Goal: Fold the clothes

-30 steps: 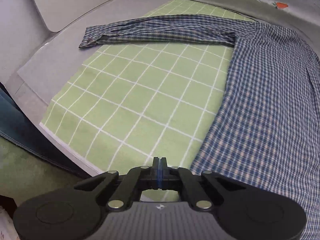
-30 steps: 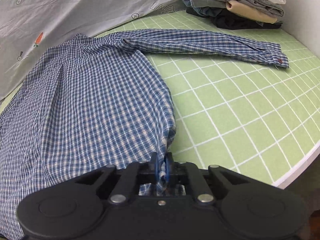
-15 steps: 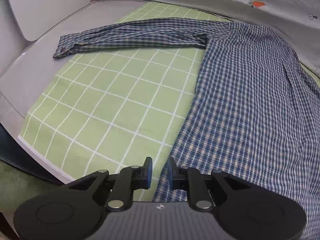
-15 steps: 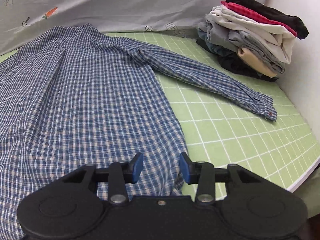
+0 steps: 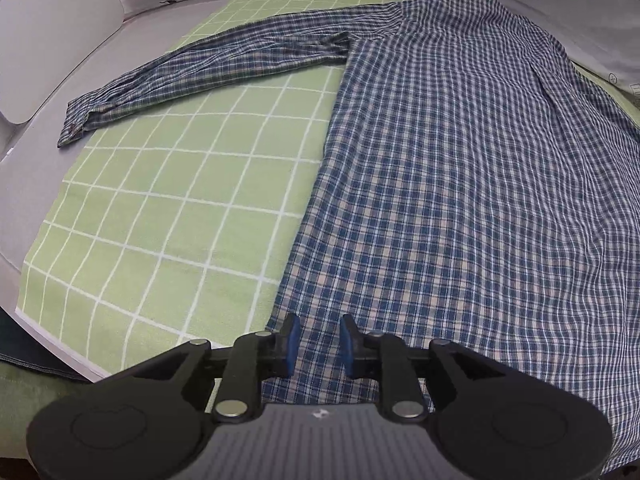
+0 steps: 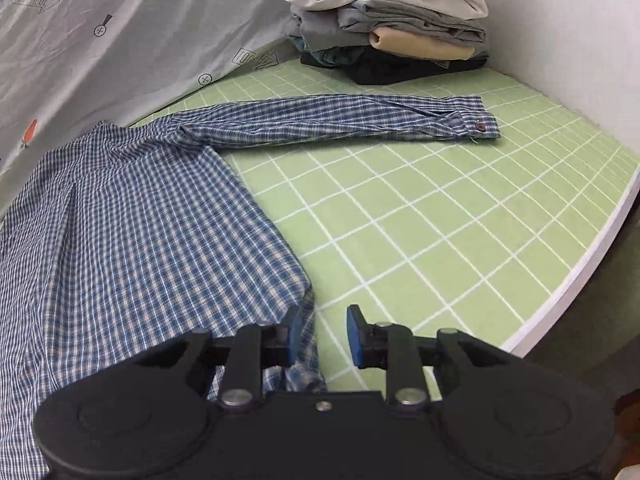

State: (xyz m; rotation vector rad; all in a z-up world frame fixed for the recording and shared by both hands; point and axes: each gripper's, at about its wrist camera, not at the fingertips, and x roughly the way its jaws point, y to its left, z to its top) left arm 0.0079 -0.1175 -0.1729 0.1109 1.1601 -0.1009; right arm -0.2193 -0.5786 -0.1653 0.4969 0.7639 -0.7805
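A blue plaid long-sleeved shirt point(image 5: 460, 184) lies flat, back up, on a green grid mat point(image 5: 172, 216). Its one sleeve point(image 5: 224, 64) stretches out to the left; the other sleeve point(image 6: 340, 120) stretches out to the right in the right wrist view, with the body point(image 6: 120, 240) on the left. My left gripper point(image 5: 316, 346) is open just above the shirt's lower left hem corner. My right gripper point(image 6: 322, 336) is open at the lower right hem corner, and holds nothing.
A stack of folded clothes point(image 6: 392, 20) stands at the back right corner of the mat point(image 6: 460, 240) against a white wall. A grey printed sheet point(image 6: 120, 40) lies behind the shirt. The mat's white front edge point(image 6: 580, 272) is close on the right.
Both grippers went from shut to open; the right one let go of the shirt's hem. The left gripper moved right onto the hem corner. The shirt lies still.
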